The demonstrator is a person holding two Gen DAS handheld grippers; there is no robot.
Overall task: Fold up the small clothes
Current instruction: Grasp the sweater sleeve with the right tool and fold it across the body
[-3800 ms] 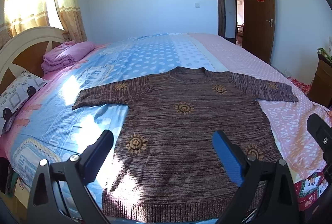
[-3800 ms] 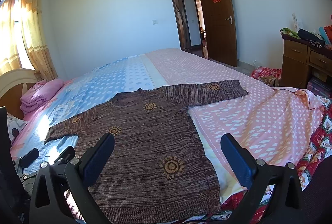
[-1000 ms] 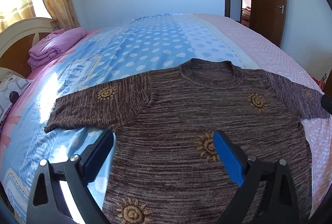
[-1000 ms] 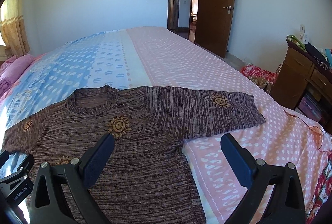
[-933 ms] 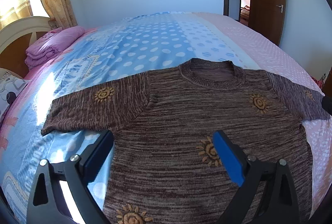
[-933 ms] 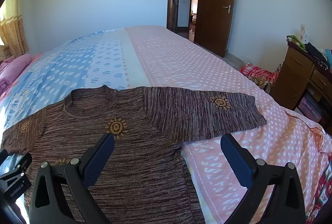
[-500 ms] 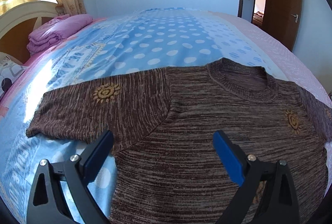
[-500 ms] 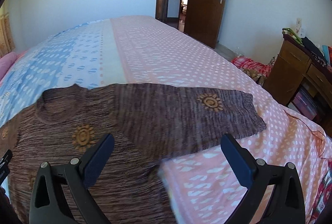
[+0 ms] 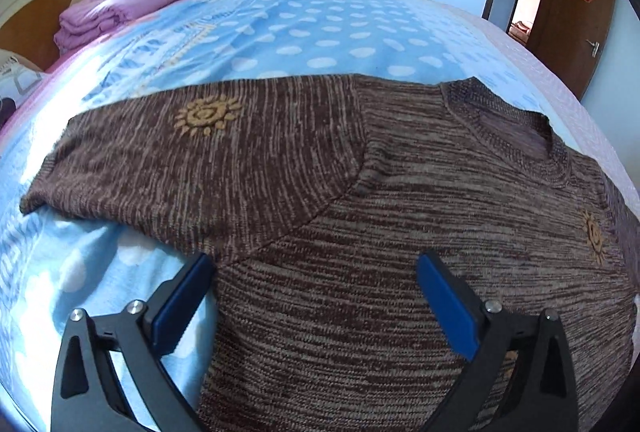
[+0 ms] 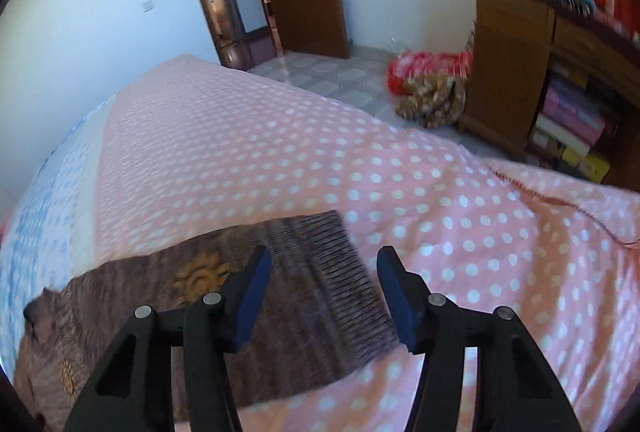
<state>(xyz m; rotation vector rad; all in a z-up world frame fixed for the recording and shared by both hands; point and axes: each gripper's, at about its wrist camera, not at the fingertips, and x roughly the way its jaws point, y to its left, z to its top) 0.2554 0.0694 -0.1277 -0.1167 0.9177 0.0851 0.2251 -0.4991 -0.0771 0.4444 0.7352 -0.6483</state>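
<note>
Since a second ago the right gripper (image 10: 322,286) has swung away from the sweater's body out to its right sleeve (image 10: 304,288), and its jaws, which stood wide, are now closing, with the sleeve's ribbed cuff lying between the blue pads but not yet pinched. The left gripper (image 9: 316,294) has come lower and closer to the brown knit sweater (image 9: 360,232), which fills more of its view than before; its jaws stand wide apart, released, the left pad at the armpit where the left sleeve (image 9: 168,160) meets the body, the right pad over the chest. Both grippers point steeply down at the bed (image 10: 280,152). The sweater lies flat and face up on the dotted bedspread, sleeves spread out. The right wrist view is smeared by motion, so the knit and the floor clutter are hard to read; the sweater's hem is cut off below both views. A wooden cabinet (image 10: 508,72) by the wall holds stacked boxes on its open shelves, with more things piled on top.
</note>
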